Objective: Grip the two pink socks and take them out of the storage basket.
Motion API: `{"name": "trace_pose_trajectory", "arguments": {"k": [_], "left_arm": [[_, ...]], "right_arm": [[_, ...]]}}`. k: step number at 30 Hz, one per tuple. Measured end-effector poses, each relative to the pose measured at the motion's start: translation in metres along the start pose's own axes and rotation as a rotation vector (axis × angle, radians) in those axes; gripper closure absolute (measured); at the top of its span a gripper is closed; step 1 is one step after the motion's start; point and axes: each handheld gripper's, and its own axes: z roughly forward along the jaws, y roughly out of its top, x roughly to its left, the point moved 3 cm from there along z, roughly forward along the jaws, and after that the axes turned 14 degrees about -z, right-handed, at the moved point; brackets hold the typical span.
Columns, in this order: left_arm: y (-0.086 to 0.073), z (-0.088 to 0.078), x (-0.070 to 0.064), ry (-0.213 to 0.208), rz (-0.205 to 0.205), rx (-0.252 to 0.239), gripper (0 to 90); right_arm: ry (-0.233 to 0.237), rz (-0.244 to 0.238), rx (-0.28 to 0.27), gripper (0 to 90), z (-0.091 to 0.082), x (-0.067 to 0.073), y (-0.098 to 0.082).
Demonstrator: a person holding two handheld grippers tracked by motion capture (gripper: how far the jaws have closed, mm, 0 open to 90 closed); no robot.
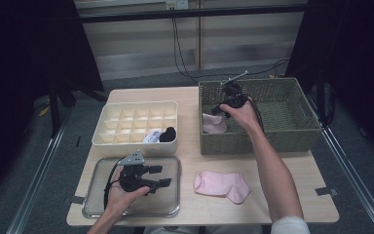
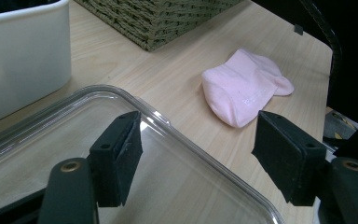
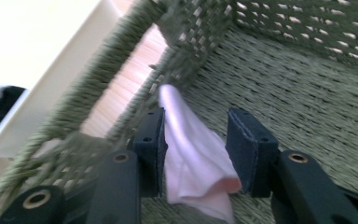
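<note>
A pink sock [image 1: 213,124] leans in the near left corner of the woven green basket [image 1: 272,136]. My right gripper [image 1: 220,111] reaches into that corner. In the right gripper view the pink sock [image 3: 191,154] hangs between the jaws of my right gripper [image 3: 198,119]; it lies against the left pad, and there is a gap to the right pad higher up. A second pink sock [image 1: 221,186] lies flat on the table in front of the basket. My left gripper [image 1: 163,175] hovers open over the clear tray [image 1: 173,210], and nothing is between the jaws of that gripper [image 2: 198,123].
A white divided organizer [image 1: 126,117] stands left of the basket, with a black sock [image 1: 168,133] and a white one [image 1: 151,137] in its near right cells. In the left gripper view the second pink sock [image 2: 242,86] lies beyond the tray rim [image 2: 177,133]. The table's front edge is close.
</note>
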Motion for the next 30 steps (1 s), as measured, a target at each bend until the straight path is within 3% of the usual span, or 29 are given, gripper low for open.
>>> {"name": "trace_pose_trajectory", "arguments": {"k": [7, 10, 13, 15, 17, 24, 30], "left_arm": [[0.0, 0.0, 0.0, -0.001, 0.004, 0.003, 31.7], [-0.001, 0.0, 0.0, -0.001, -0.001, 0.001, 31.6], [-0.001, 0.001, 0.001, -0.003, 0.001, 0.003, 31.5], [-0.001, 0.001, 0.001, -0.001, -0.001, 0.009, 31.5], [-0.001, 0.001, 0.002, 0.0, -0.002, 0.009, 31.5], [-0.002, 0.001, 0.002, 0.001, -0.001, 0.007, 31.1], [-0.003, 0.002, 0.003, 0.003, -0.005, 0.01, 30.8]], "right_arm": [[0.016, -0.005, 0.036, 62.1, 0.007, 0.001, -0.002], [0.038, -0.013, 0.081, 63.5, 0.012, 0.001, -0.003], [0.042, -0.015, 0.093, 76.5, 0.013, 0.002, -0.004], [0.053, -0.02, 0.077, 84.8, 0.012, 0.002, -0.002], [0.056, -0.017, 0.068, 87.6, 0.01, 0.002, -0.002], [0.094, -0.005, 0.042, 88.5, 0.004, 0.004, -0.001], [0.117, 0.014, -0.029, 88.6, -0.006, 0.002, 0.001]]}}
